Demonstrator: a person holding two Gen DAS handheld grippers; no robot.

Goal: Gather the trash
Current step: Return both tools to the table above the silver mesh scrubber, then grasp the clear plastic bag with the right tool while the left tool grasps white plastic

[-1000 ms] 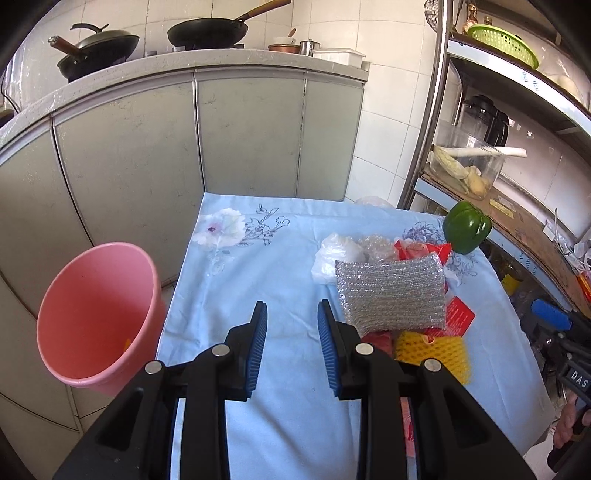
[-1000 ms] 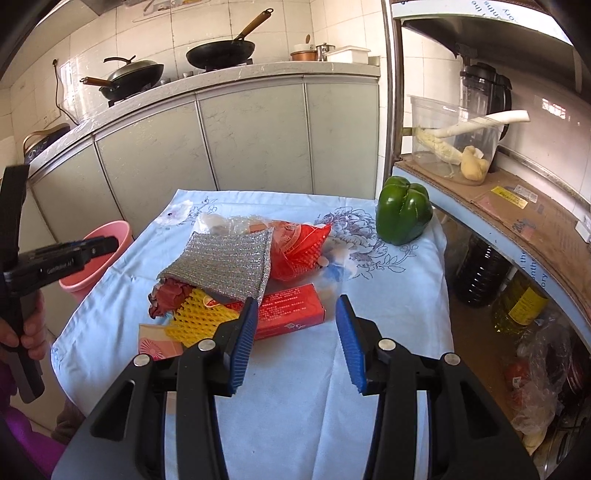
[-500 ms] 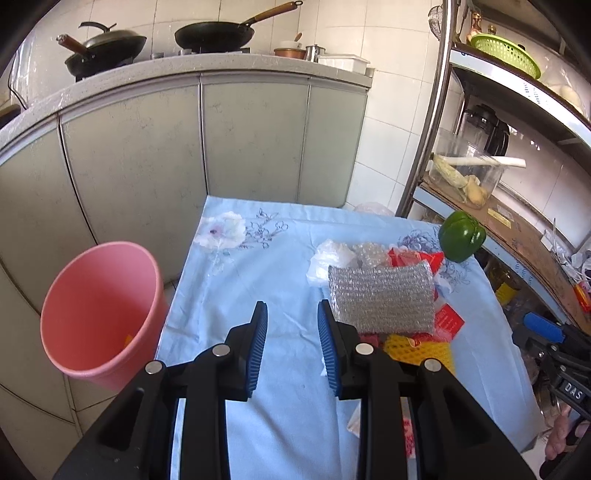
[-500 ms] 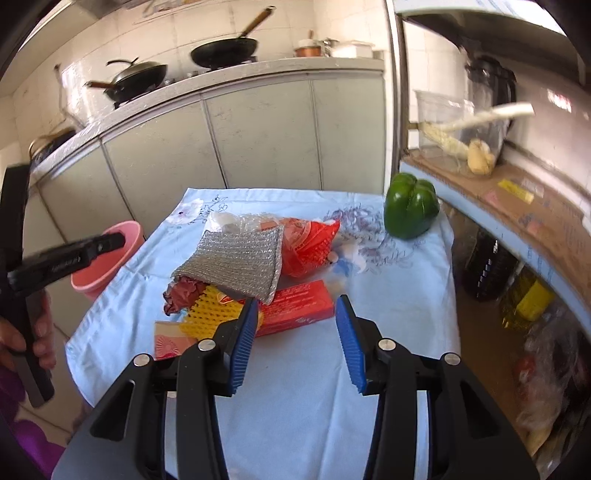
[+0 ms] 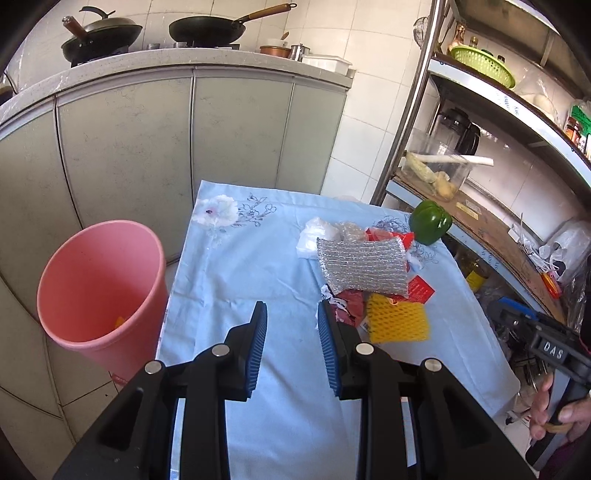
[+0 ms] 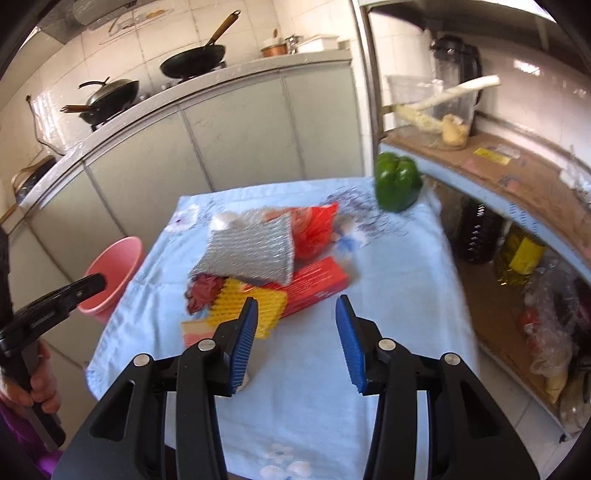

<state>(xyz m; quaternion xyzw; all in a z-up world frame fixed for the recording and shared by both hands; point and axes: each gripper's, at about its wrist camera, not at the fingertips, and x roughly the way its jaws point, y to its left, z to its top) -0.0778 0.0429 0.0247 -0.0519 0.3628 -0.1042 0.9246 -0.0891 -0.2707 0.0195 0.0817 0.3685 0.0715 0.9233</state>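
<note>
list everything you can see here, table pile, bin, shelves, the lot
bubble wrap sheet: 1, silver, atop the pile
foam net: 1, yellow, pile's near edge
red box: 1, under the wrap
red bag: 1, behind the wrap
green pepper: 1, table's far right corner
bin: 1, pink, left of table
tablecloth: 1, light blue
woks: 2, black, on counter
basket: 1, green, top shelf
left gripper: open, empty
right gripper: open, empty

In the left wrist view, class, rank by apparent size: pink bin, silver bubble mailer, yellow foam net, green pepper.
1. pink bin
2. silver bubble mailer
3. yellow foam net, though nearer the camera than the mailer
4. green pepper, farthest away, so possibly understated
</note>
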